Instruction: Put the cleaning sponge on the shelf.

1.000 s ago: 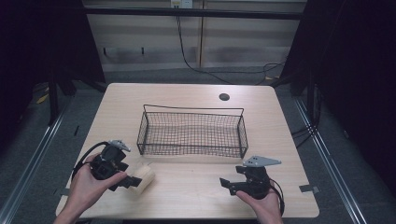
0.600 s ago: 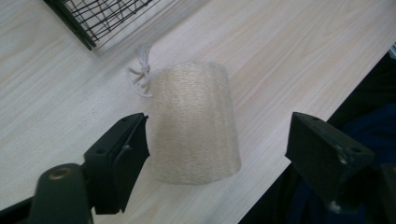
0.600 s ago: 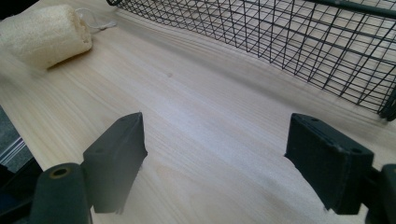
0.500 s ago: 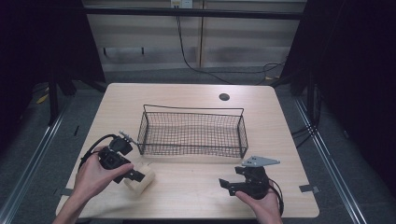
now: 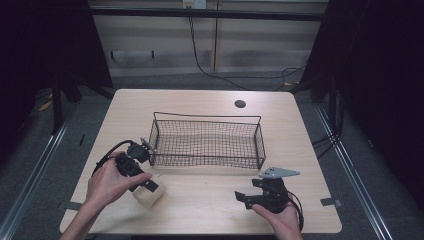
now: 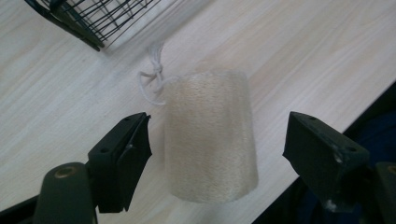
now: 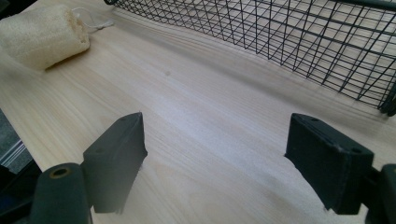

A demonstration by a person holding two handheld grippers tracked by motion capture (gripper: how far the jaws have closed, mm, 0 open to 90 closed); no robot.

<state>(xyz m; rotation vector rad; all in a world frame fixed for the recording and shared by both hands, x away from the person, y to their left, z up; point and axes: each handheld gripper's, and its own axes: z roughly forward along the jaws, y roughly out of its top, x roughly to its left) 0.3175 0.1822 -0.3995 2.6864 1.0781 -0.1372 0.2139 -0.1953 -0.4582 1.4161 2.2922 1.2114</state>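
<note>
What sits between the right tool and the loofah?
Bare tabletop and nothing else: the right gripper view shows plain wood from the open right tool up to the loofah. The wire basket stands off to one side.

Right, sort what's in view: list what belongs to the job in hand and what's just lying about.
In the job:
- loofah sponge with its white string loop, lying on the table
- left gripper, jaws open either side of the loofah
- wire basket, close beside it

Lying about:
- right gripper, open, idle over bare table
- round cable port at the far edge
- tape strip
</note>
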